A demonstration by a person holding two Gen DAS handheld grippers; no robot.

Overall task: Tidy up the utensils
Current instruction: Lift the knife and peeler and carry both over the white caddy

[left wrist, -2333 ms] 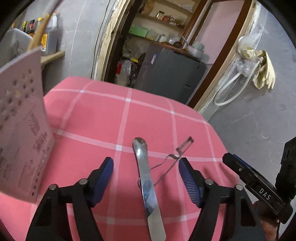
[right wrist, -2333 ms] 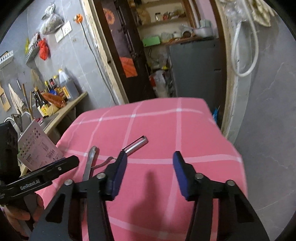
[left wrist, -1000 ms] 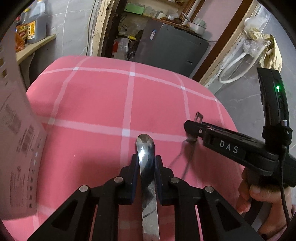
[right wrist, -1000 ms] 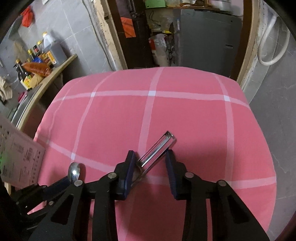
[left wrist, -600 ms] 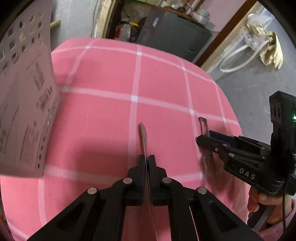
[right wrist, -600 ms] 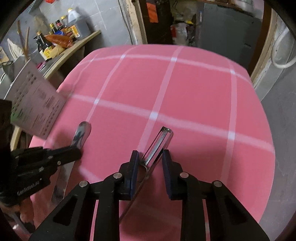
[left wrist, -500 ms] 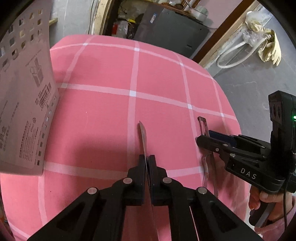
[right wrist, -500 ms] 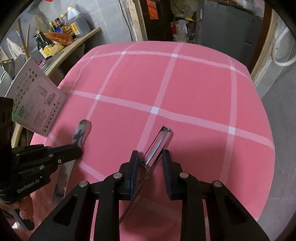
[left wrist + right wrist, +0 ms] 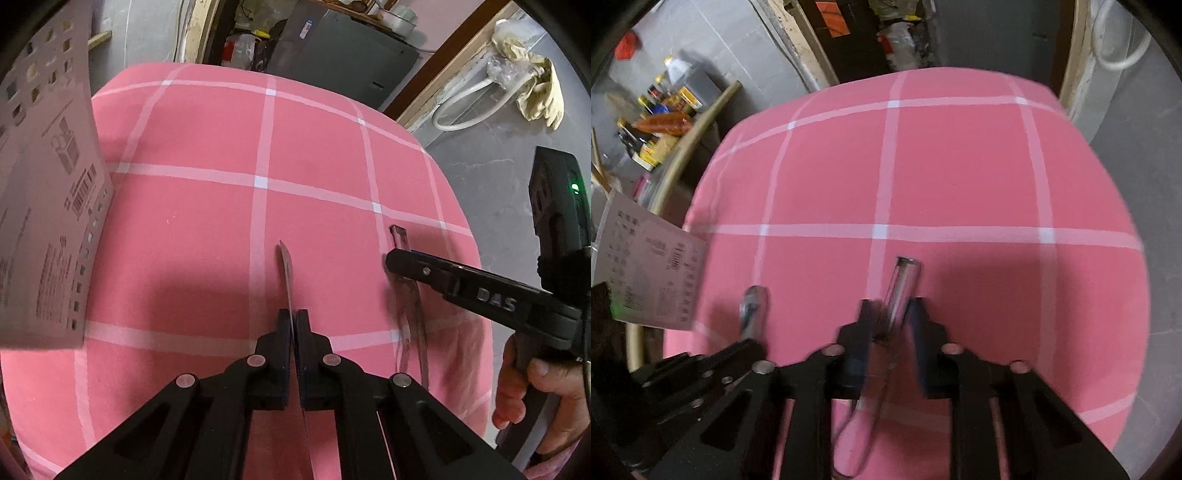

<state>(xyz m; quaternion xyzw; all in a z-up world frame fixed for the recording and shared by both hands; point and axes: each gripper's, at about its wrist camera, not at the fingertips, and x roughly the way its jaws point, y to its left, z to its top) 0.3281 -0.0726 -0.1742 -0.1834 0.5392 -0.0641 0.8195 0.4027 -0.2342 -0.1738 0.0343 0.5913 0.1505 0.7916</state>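
— Over the pink checked tablecloth, what's each side got?

— L gripper is clenched on a flat metal utensil, seen edge-on btwn the pads; rounded tip sticks fwd past the fingers, lifted off the cloth w/ a shadow under it. From the right wrist view the same piece looks like a spoon or spatula end, blurry, can't tell which.

— And R?

— R gripper is clamped on a metal peeler. Blade end pokes fwd & up btwn the fingers, wire-loop handle runs back under the gripper body. Left wrist view shows the peeler off to the R, held above the cloth, w/ the person's hand on the grip.

— Anything else close by?

— Perforated white container w/ a printed label at the L edge of the table. Bottles on a wood shelf beyond it. Yellowish rubber gloves hang on the wall far R.
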